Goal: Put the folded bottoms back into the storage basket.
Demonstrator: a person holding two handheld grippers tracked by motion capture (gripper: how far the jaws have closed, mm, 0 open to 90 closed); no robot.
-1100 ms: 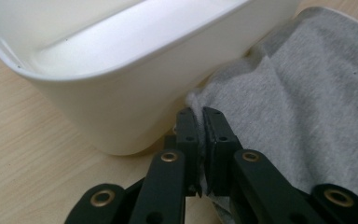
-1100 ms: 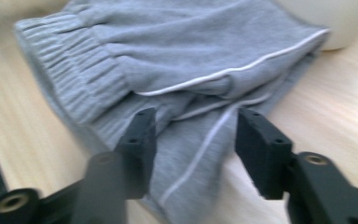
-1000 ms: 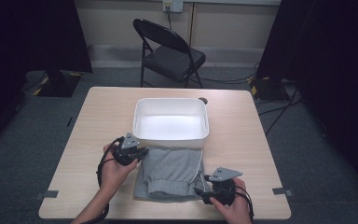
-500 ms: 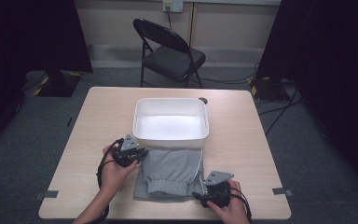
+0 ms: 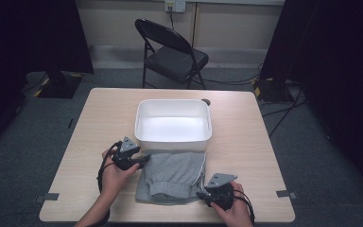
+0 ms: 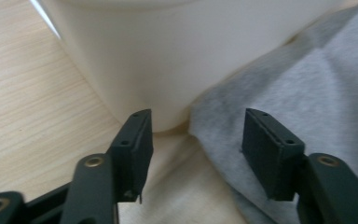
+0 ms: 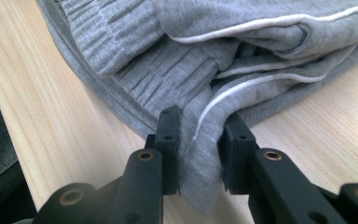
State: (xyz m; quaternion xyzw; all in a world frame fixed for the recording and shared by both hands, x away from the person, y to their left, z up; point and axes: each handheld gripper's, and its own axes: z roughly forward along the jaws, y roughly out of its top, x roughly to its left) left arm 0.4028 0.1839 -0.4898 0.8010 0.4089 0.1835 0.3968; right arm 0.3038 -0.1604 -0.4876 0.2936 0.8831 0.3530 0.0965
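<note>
Grey garment [image 7: 242, 51]: right gripper [image 7: 199, 140] jaws just clenched on corner; left gripper [image 6: 196, 140] jaws just released.

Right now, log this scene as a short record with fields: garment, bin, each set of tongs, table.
garment: folded grey sweatpants with white piping, lying on the table just in front of the bin
bin: white plastic bin, upright, nothing visible inside
left tongs: open, jaws just been opening, astride the garment's edge beside the bin wall, pads not pressing
right tongs: jaws just been closing, shut on a fold of the garment's near corner
table: light wooden table
</note>
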